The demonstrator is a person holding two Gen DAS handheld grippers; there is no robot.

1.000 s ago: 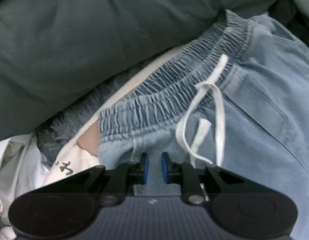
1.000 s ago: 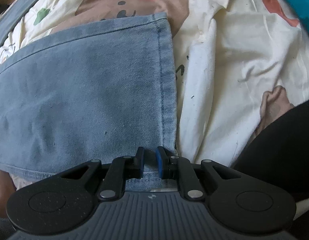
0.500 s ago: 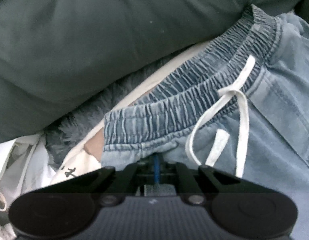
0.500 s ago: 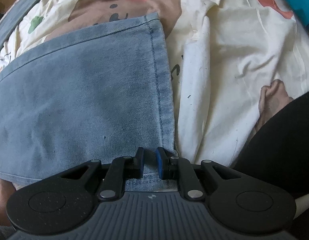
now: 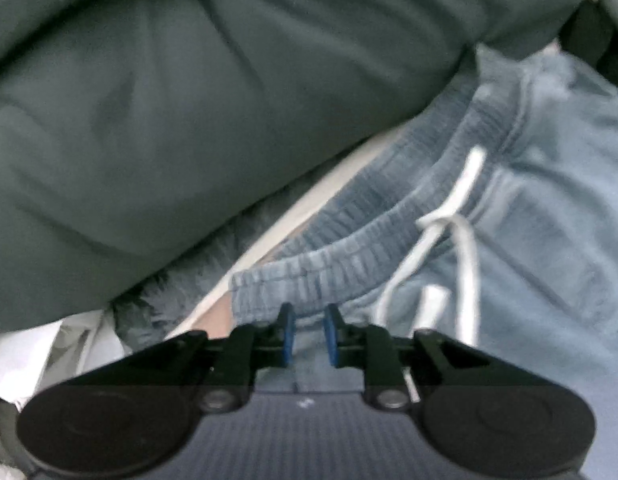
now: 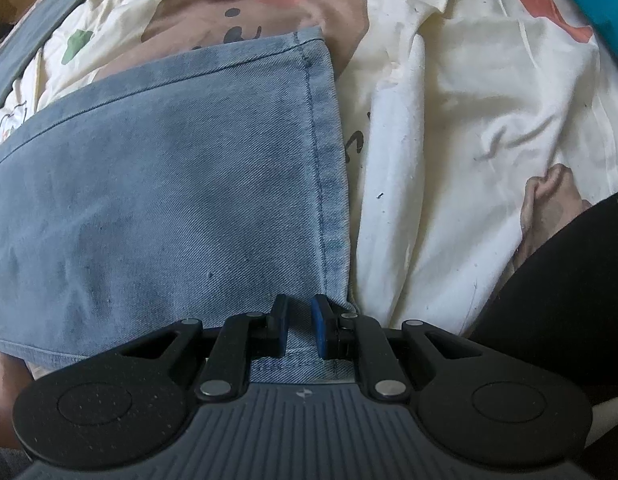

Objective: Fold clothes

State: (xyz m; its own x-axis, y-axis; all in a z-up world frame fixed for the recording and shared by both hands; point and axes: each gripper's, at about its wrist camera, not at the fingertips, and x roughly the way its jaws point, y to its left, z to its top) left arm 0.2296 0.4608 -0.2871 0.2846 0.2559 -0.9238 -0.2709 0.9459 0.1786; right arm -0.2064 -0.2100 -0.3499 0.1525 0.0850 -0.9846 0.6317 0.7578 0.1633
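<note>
- Two grippers are working one pair of light-blue denim drawstring trousers (image 5: 549,264), which is lying spread over a cream cartoon-print bedsheet (image 6: 489,128).
- We are opening the left gripper (image 5: 307,334) at the waistband end: its blue pads are standing apart with denim just below the elastic waistband (image 5: 349,256) showing in the gap, and no pad is pressing it.
- We are keeping the right gripper (image 6: 300,332) at the leg end, on the corner where the stitched hem (image 6: 329,168) meets the near edge of the leg; denim is sitting between its narrowly parted pads, and we are reading that as a pinch on the cloth.
- We are seeing the white drawstring (image 5: 465,240) lying loose across the front, and a dark green duvet (image 5: 189,100) bunching against the waistband's far side.
- We are judging the task as early: the trousers are laid out flat along the sheet and no cross fold is showing in either view.
- We are still needing a fresh left hold on the waistband, then a fold bringing hem toward waist, then smoothing.
</note>
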